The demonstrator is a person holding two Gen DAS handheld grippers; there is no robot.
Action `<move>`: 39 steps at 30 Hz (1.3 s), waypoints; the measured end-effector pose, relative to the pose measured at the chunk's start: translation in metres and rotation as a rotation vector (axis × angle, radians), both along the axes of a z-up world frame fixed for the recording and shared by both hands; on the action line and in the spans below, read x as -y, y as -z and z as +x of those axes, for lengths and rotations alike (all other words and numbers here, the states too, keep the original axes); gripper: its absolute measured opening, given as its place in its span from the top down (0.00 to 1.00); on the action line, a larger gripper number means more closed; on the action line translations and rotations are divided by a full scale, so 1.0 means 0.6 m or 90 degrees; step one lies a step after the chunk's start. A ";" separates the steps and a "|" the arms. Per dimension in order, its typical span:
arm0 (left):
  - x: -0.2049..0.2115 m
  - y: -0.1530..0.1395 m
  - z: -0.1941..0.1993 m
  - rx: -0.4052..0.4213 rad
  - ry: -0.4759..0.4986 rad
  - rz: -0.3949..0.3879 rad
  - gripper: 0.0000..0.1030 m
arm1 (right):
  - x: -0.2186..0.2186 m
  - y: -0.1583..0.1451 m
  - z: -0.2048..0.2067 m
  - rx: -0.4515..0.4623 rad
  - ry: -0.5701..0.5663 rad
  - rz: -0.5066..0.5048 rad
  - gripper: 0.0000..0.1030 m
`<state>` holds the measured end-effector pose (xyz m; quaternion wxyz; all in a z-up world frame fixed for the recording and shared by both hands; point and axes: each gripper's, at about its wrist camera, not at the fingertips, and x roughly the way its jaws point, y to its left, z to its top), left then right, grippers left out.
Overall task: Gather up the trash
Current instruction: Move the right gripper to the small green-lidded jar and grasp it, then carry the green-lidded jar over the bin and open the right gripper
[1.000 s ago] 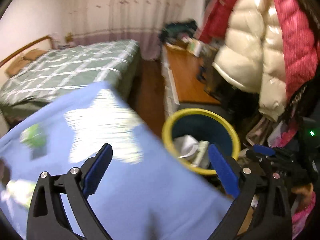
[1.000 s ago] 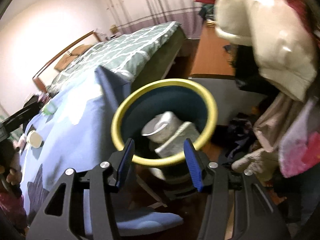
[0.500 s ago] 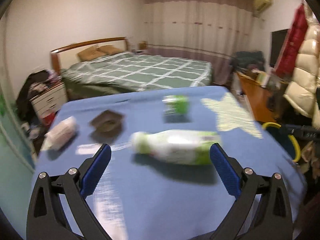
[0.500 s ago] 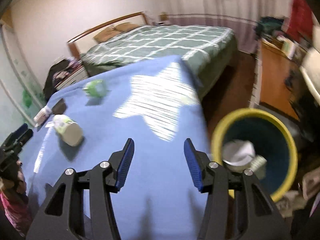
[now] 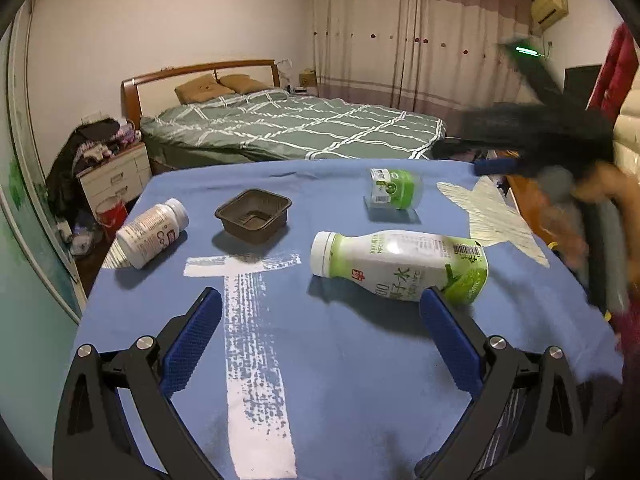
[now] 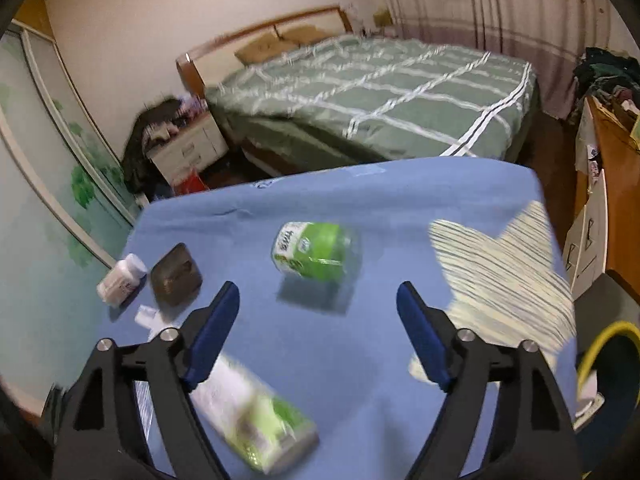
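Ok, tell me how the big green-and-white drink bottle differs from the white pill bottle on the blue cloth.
The drink bottle is the larger, with a green and white label and a barcode; the pill bottle is smaller and white with dark print and a red mark. The drink bottle lies near the middle of the blue cloth, cap toward the left; the pill bottle lies at the left edge, cap pointing away. Both lie on their sides with white caps on.
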<state>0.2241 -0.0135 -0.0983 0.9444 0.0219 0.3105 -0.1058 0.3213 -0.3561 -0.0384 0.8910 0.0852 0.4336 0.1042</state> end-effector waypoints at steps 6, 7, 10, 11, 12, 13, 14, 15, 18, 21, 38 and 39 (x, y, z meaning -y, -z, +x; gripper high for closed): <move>0.003 -0.001 -0.002 -0.014 0.006 -0.008 0.05 | -0.056 0.027 0.104 -0.075 0.014 -0.054 0.21; 0.002 0.000 -0.001 -0.017 0.006 -0.011 0.05 | -0.062 0.031 0.113 -0.084 0.017 -0.062 0.21; 0.000 0.003 0.001 -0.028 0.008 -0.021 0.05 | -0.079 0.046 0.141 -0.115 0.028 -0.086 0.20; 0.000 0.003 0.002 -0.031 0.009 -0.025 0.05 | -0.082 0.052 0.149 -0.126 0.030 -0.097 0.20; -0.001 0.004 0.002 -0.032 0.010 -0.027 0.05 | -0.084 0.060 0.155 -0.136 0.036 -0.108 0.20; -0.001 0.004 0.002 -0.033 0.011 -0.029 0.05 | -0.086 0.065 0.158 -0.143 0.039 -0.111 0.20; -0.001 0.004 0.002 -0.034 0.012 -0.031 0.05 | -0.087 0.073 0.164 -0.155 0.042 -0.108 0.20; -0.001 0.004 0.001 -0.035 0.013 -0.034 0.05 | -0.084 0.078 0.166 -0.160 0.042 -0.106 0.20; -0.001 0.004 0.000 -0.034 0.015 -0.034 0.05 | -0.079 0.095 0.167 -0.170 0.046 -0.111 0.27; 0.000 0.004 -0.001 -0.036 0.017 -0.034 0.05 | -0.069 0.099 0.163 -0.163 0.050 -0.107 0.31; 0.011 0.011 0.000 -0.035 0.019 -0.013 0.05 | 0.195 0.071 -0.144 -0.013 0.175 0.029 0.31; 0.011 0.011 0.000 -0.035 0.020 -0.013 0.05 | 0.215 0.071 -0.165 -0.007 0.195 0.032 0.31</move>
